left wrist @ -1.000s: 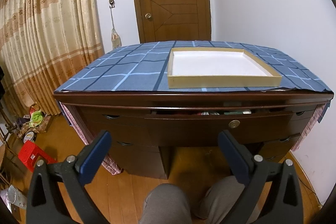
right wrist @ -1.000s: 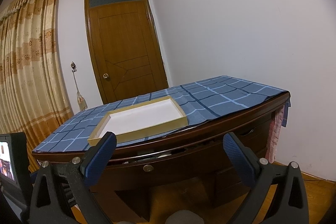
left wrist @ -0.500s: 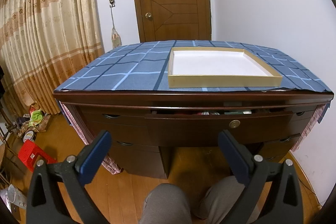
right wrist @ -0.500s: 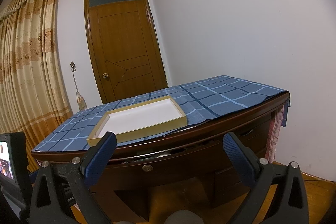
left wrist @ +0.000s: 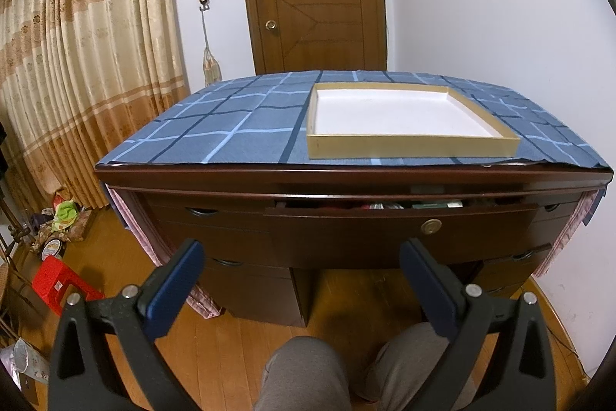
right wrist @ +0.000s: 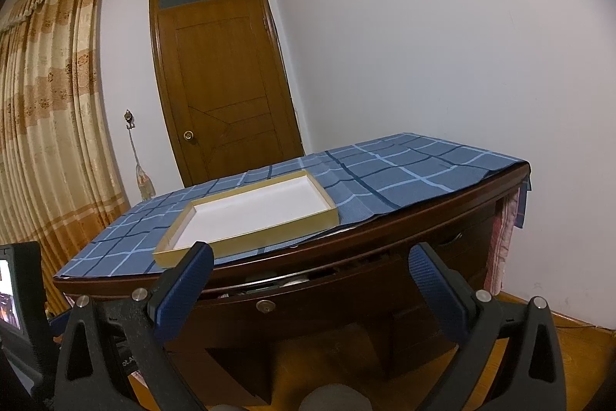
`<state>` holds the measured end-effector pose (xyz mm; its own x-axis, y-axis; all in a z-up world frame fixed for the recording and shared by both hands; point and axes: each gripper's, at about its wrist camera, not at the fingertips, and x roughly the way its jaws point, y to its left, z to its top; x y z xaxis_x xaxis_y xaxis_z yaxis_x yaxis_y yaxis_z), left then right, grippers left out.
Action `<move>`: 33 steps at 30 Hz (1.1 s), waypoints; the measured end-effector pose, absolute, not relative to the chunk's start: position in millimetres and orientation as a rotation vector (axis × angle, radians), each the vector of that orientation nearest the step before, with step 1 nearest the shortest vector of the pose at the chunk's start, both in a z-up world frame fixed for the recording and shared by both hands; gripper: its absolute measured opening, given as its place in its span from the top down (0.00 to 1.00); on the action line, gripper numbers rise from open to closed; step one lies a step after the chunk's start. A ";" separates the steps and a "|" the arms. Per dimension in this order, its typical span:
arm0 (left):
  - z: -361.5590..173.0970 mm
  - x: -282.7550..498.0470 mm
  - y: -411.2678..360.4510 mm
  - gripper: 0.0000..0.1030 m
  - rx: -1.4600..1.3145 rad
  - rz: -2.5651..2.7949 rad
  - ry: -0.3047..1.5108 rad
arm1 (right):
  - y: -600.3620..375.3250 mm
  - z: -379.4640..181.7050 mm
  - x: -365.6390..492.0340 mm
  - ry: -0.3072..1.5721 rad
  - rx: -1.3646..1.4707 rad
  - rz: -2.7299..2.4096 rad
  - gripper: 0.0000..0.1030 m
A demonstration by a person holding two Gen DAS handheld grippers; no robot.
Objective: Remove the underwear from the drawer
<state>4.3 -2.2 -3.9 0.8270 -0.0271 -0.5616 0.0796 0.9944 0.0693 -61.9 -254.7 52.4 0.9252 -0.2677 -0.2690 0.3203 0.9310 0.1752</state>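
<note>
drawer (left wrist: 400,218) still ajar, both hand-held grippers unmoved

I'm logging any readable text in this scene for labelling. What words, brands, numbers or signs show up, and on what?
No text can be read.
Round tin on the floor: print on its lid too small and blurred.
Small lit screen at the left edge of the right wrist view: picture only, nothing legible.
</note>
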 end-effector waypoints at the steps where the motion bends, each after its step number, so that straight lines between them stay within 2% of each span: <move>1: -4.2 5.6 -2.5 0.00 0.091 -0.056 0.596 | -254.5 52.2 -61.6 0.243 0.219 -0.302 0.00; 17: -18.3 34.7 -3.7 0.00 0.083 -0.075 0.640 | -264.3 36.7 -35.1 0.275 0.198 -0.277 0.01; 33: -57.0 77.1 1.3 0.01 0.053 -0.132 0.649 | -345.7 -38.8 28.1 0.414 0.215 -0.151 0.01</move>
